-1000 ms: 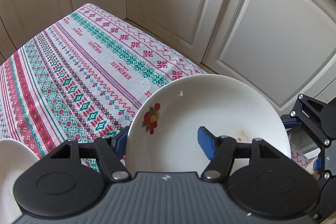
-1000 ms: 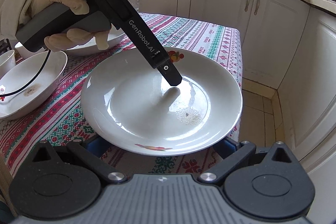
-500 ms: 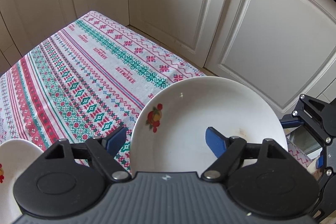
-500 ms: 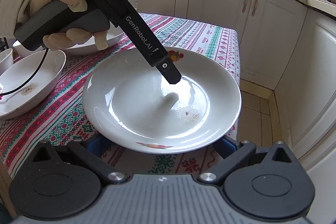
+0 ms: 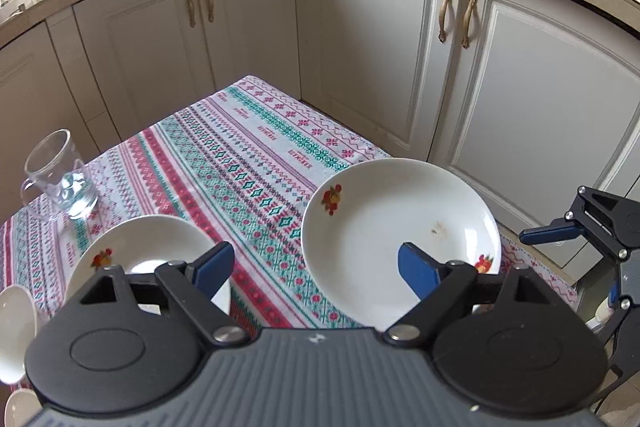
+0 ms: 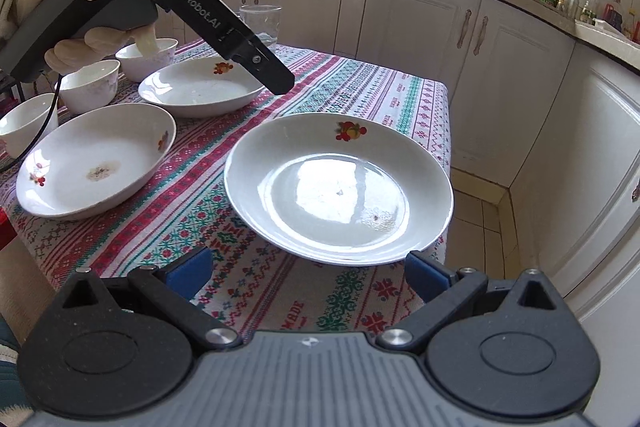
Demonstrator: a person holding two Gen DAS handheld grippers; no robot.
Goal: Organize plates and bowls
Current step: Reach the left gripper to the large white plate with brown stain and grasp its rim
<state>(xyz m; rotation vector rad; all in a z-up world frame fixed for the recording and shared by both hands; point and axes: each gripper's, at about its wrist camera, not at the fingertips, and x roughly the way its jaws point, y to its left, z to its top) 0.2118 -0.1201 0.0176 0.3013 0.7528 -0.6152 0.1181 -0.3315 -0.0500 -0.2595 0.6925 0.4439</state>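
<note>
Two grippers have drawn back from the glossy round plate (image 6: 340, 187), which sits at the table's three-o'clock corner on the woven patterned cloth (image 6: 248, 291). The left gripper (image 5: 316, 267) has let it go, jaws opening, nothing between; the right gripper (image 6: 308, 273) gapes empty.

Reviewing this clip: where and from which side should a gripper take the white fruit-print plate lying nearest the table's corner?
Grip the white fruit-print plate at its raised near rim, approaching low from the table edge where the right gripper sits open. The rim flares up off the striped tablecloth, leaving room for a finger beneath; nothing crowds that side.
</note>
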